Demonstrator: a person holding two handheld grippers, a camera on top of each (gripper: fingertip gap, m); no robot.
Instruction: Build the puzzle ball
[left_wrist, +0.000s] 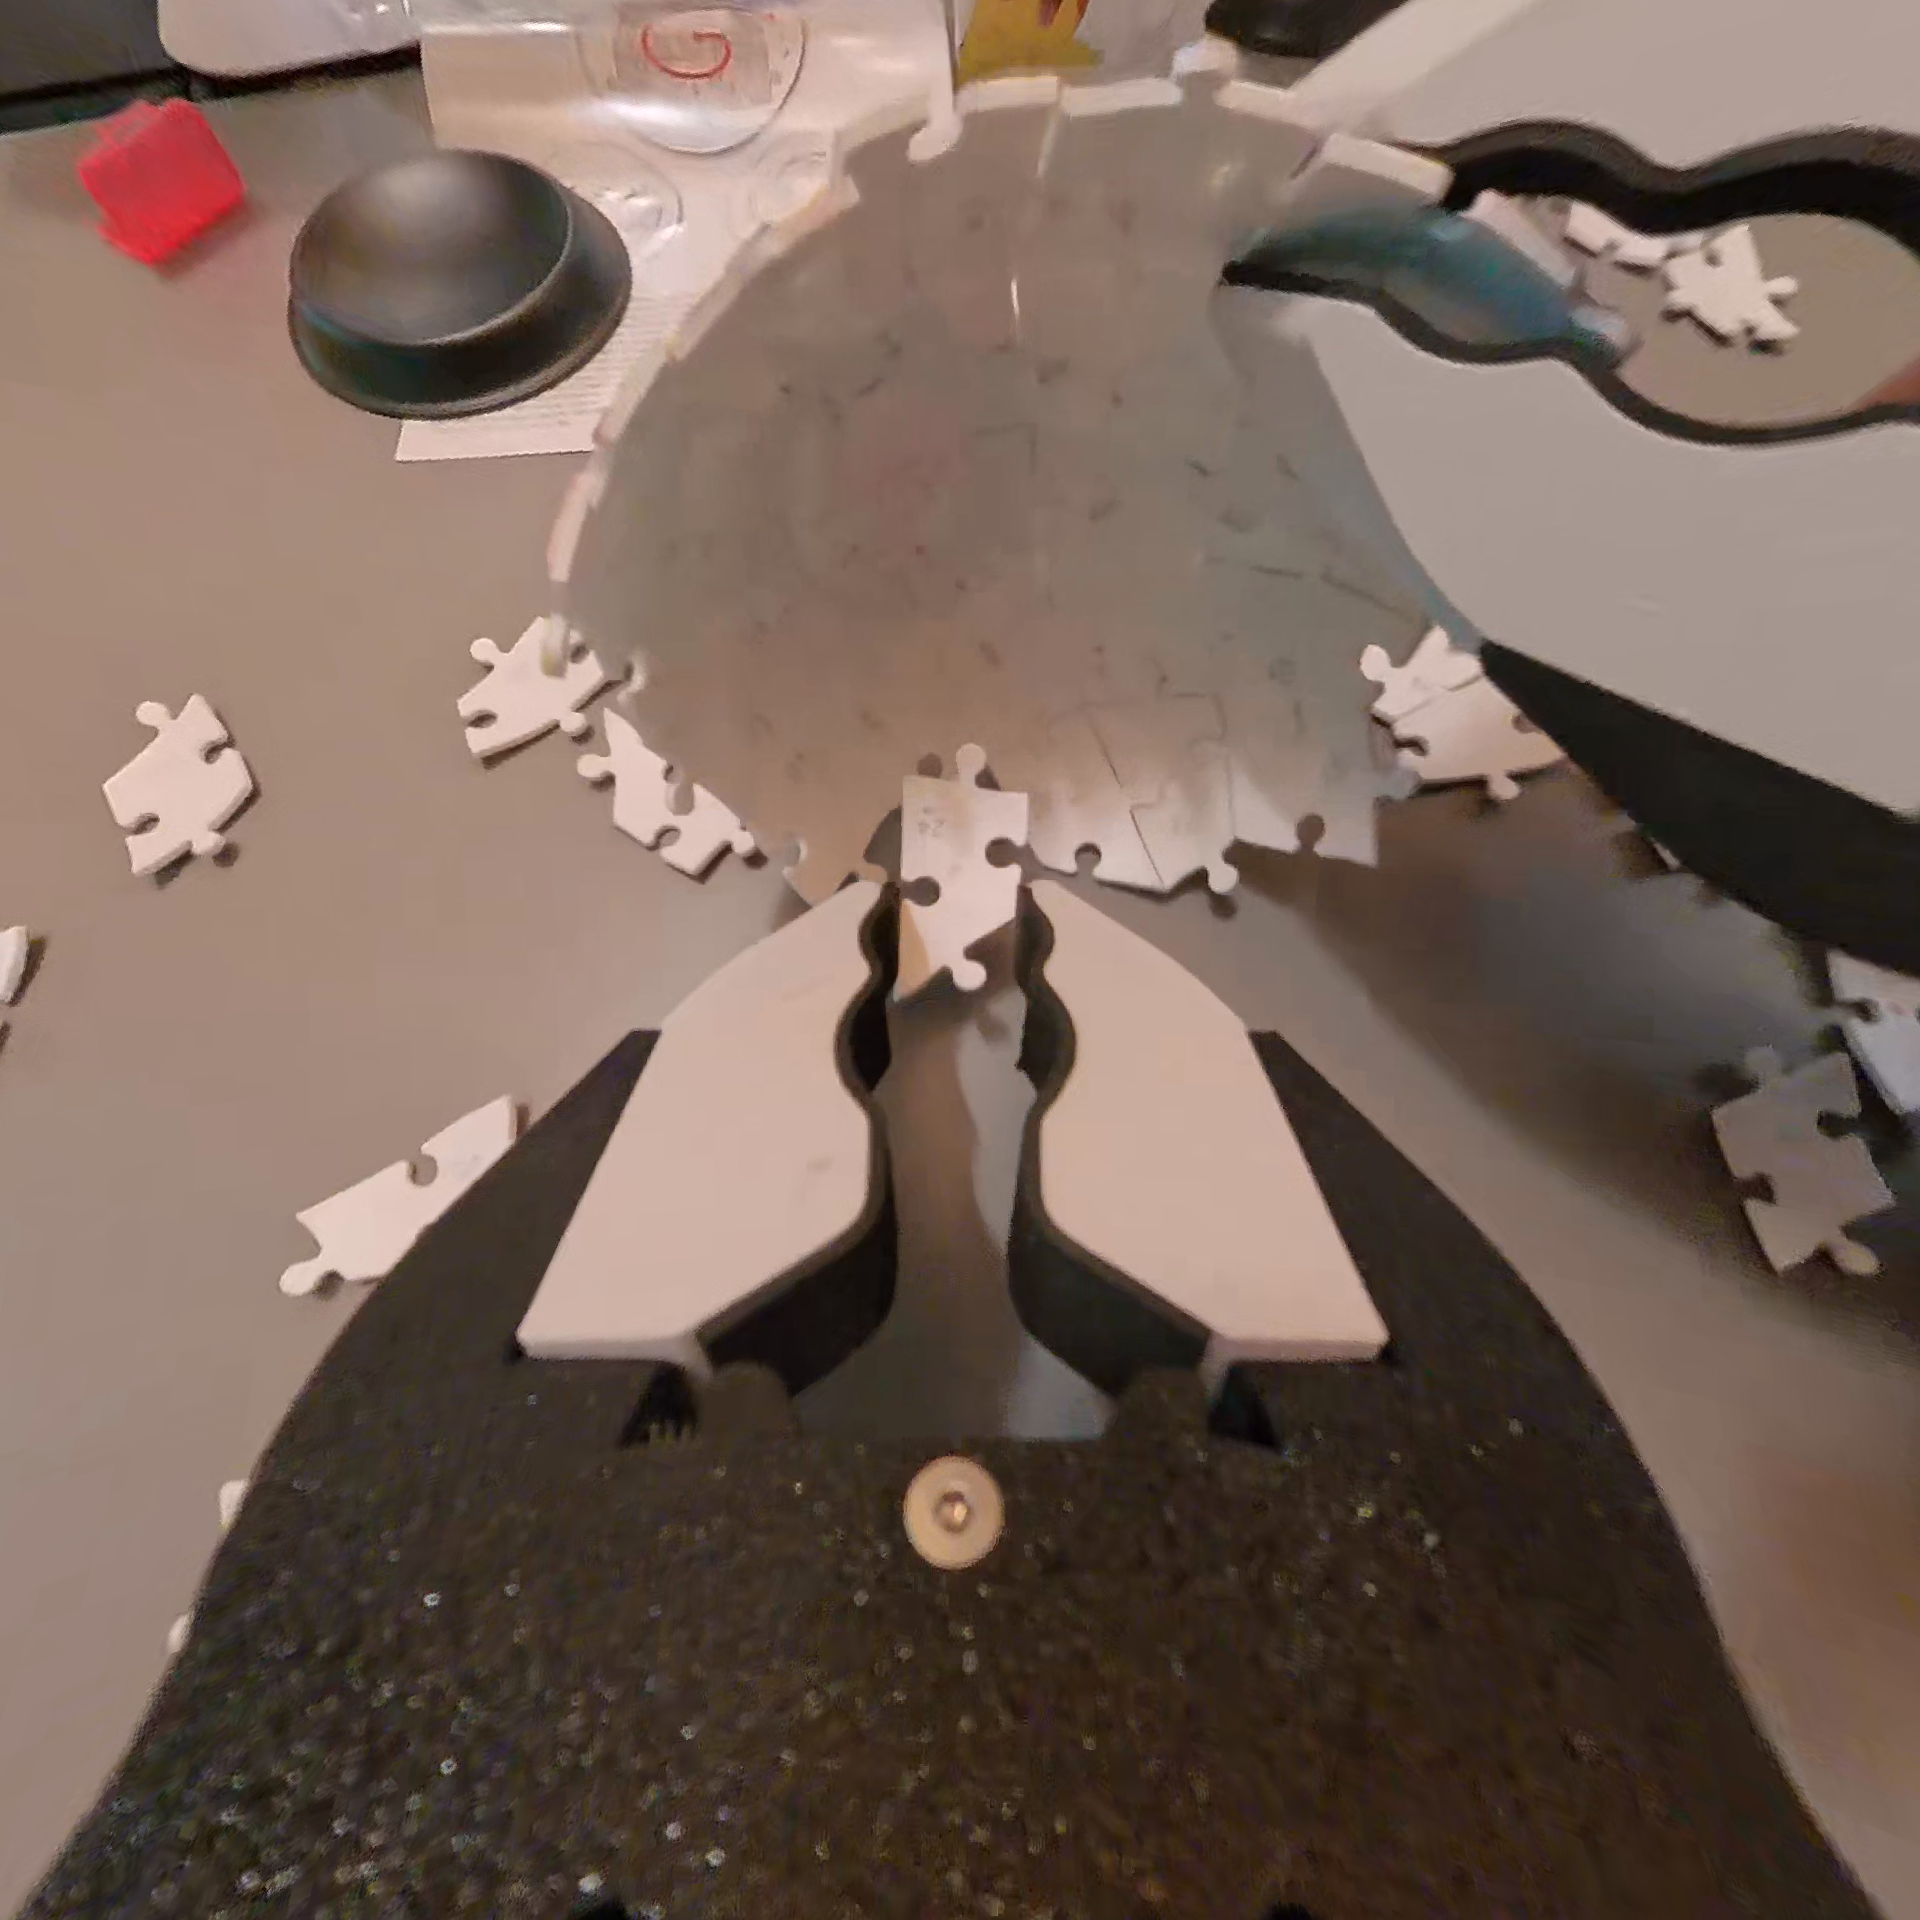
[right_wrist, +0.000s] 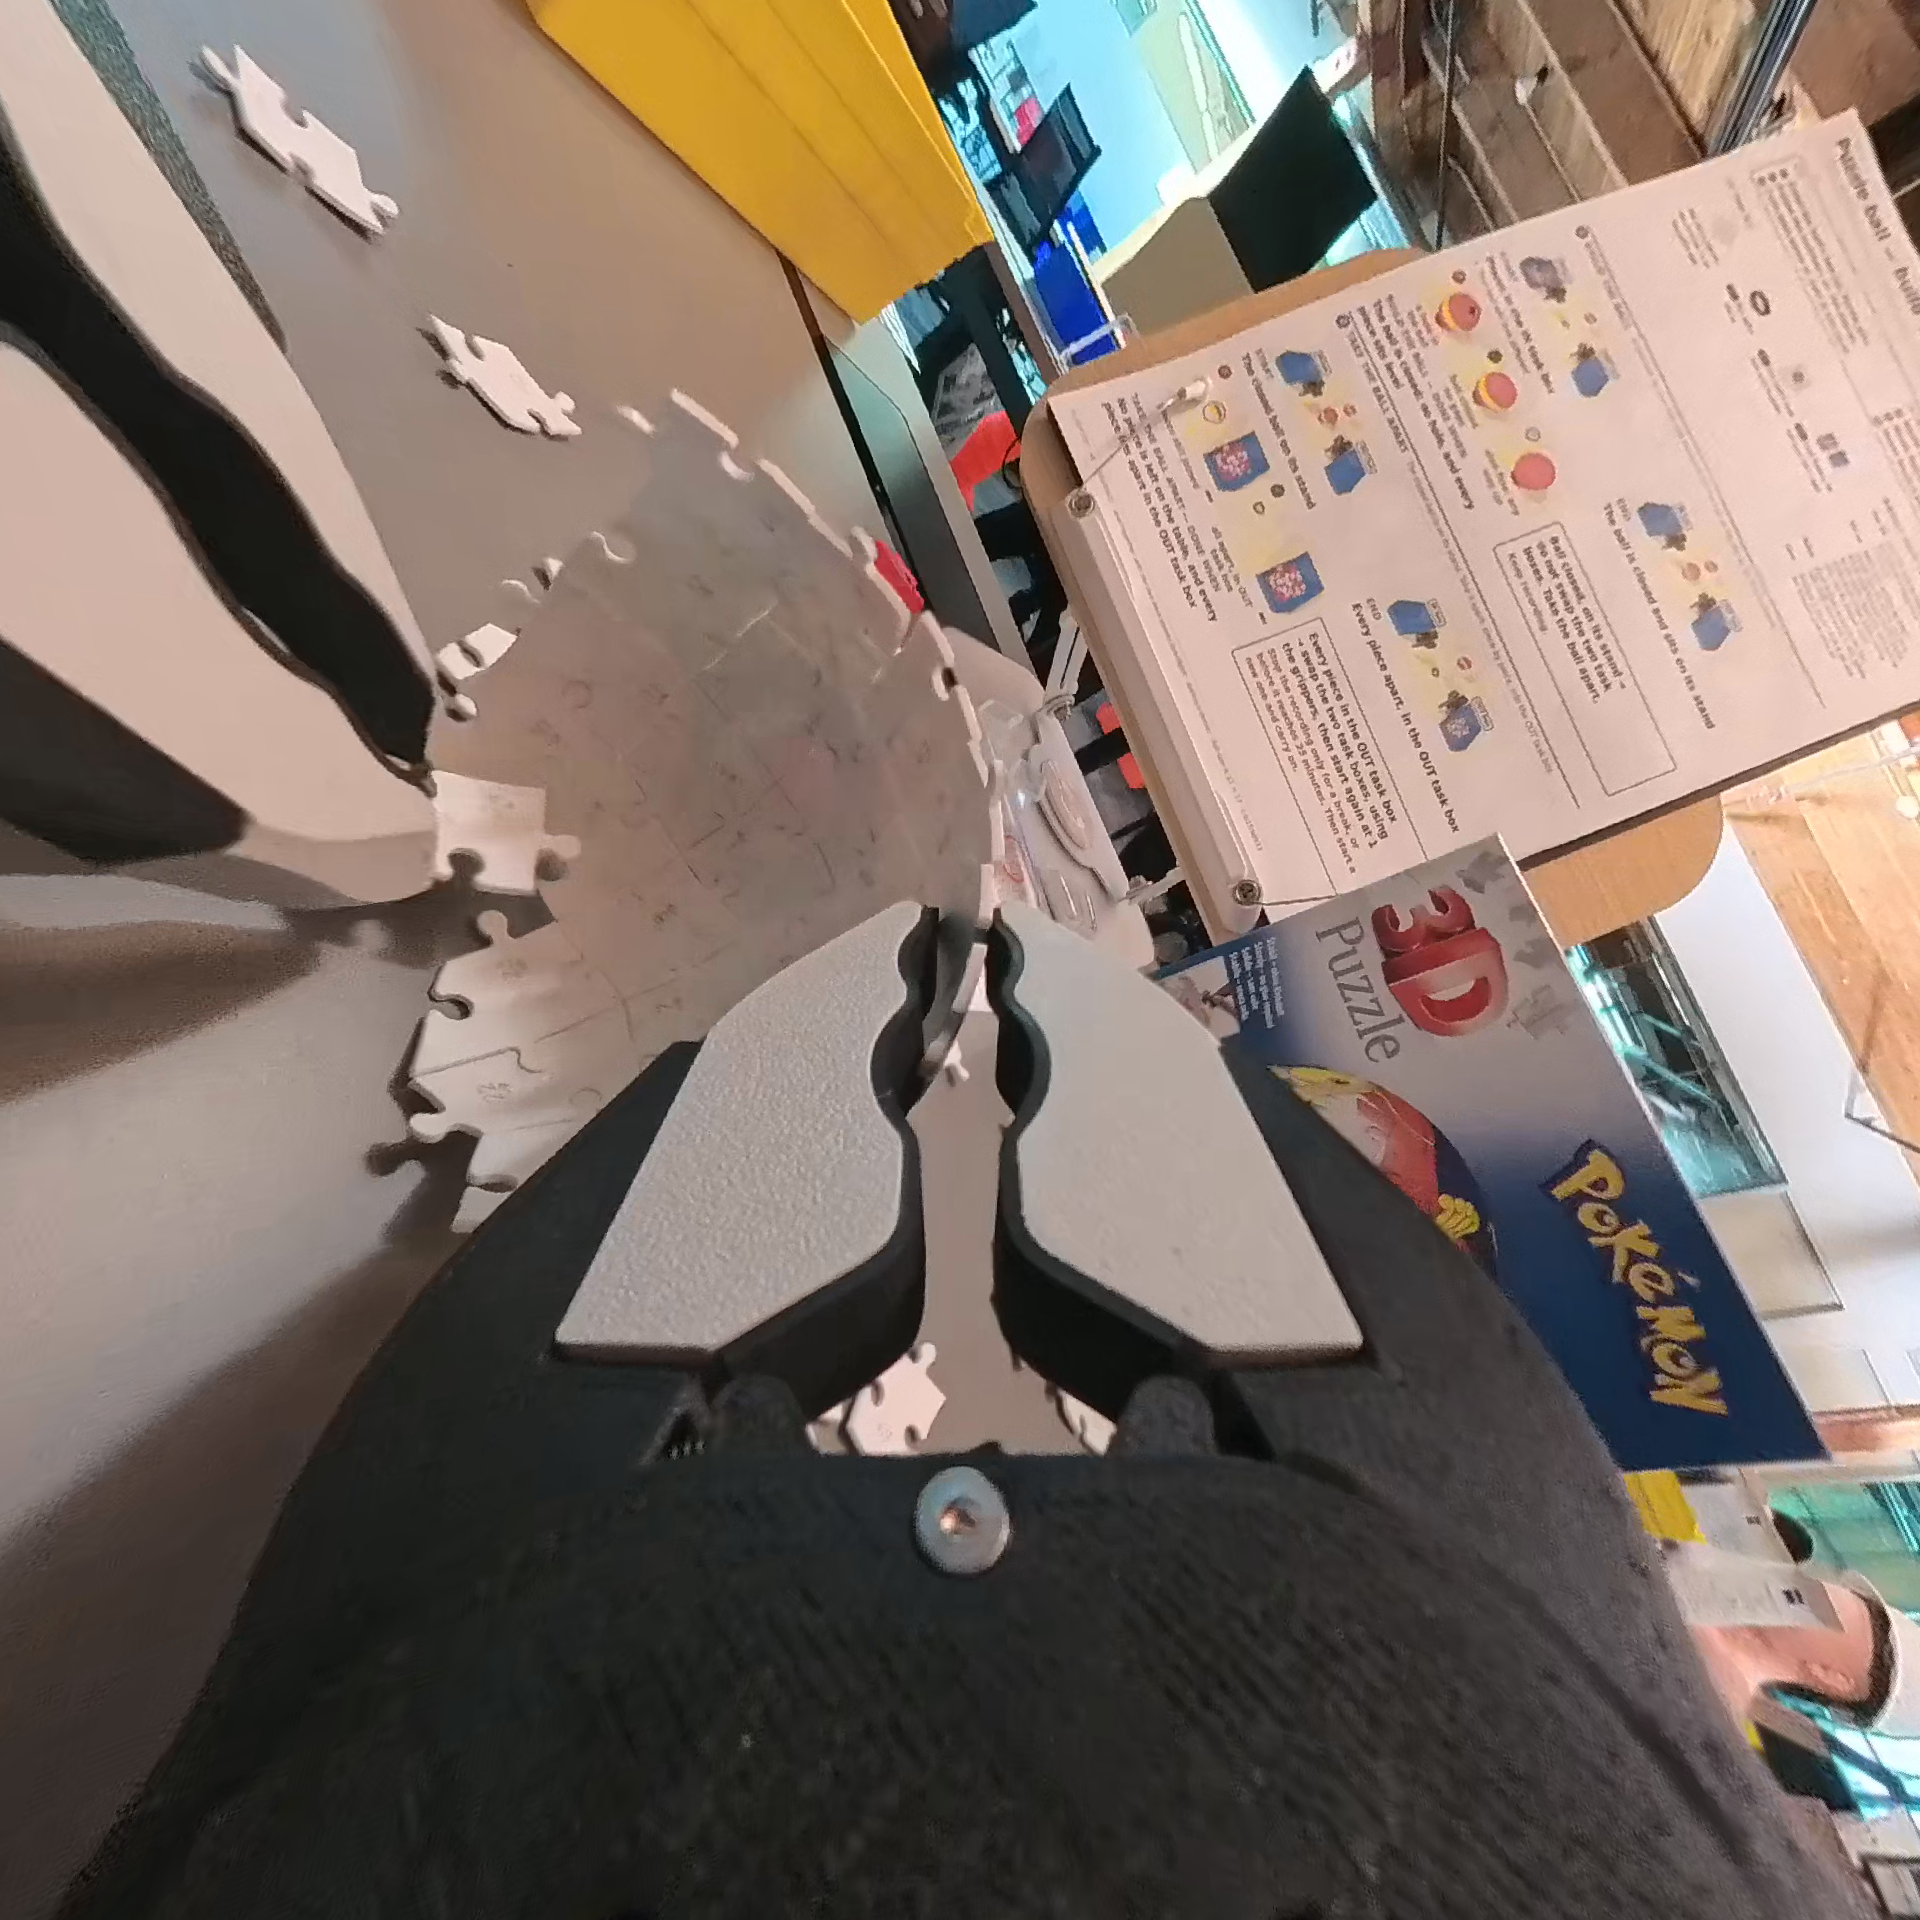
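Observation:
A curved white shell of joined puzzle pieces (left_wrist: 987, 468) stands upright over the grey table (left_wrist: 312, 582). My left gripper (left_wrist: 961, 914) is at the shell's lower edge, shut on a single white puzzle piece (left_wrist: 961, 873) that sticks up between its fingertips. The right wrist view shows the same left gripper (right_wrist: 416, 769) with that piece (right_wrist: 494, 831) at its tip. My right gripper (right_wrist: 961, 935) is shut on the rim of the shell (right_wrist: 727, 727). It also shows at the shell's upper right in the left wrist view (left_wrist: 1351, 208).
Several loose white pieces (left_wrist: 177, 779) lie around the shell. A black bowl-shaped stand (left_wrist: 447, 281) and a red object (left_wrist: 161, 177) sit at the back left. A yellow box (right_wrist: 790, 135), a blue puzzle box (right_wrist: 1507, 1143) and an instruction sheet (right_wrist: 1507, 468) lie beyond. Left tips and right tips are each some 30 cm from the red object (left_wrist: 161, 177).

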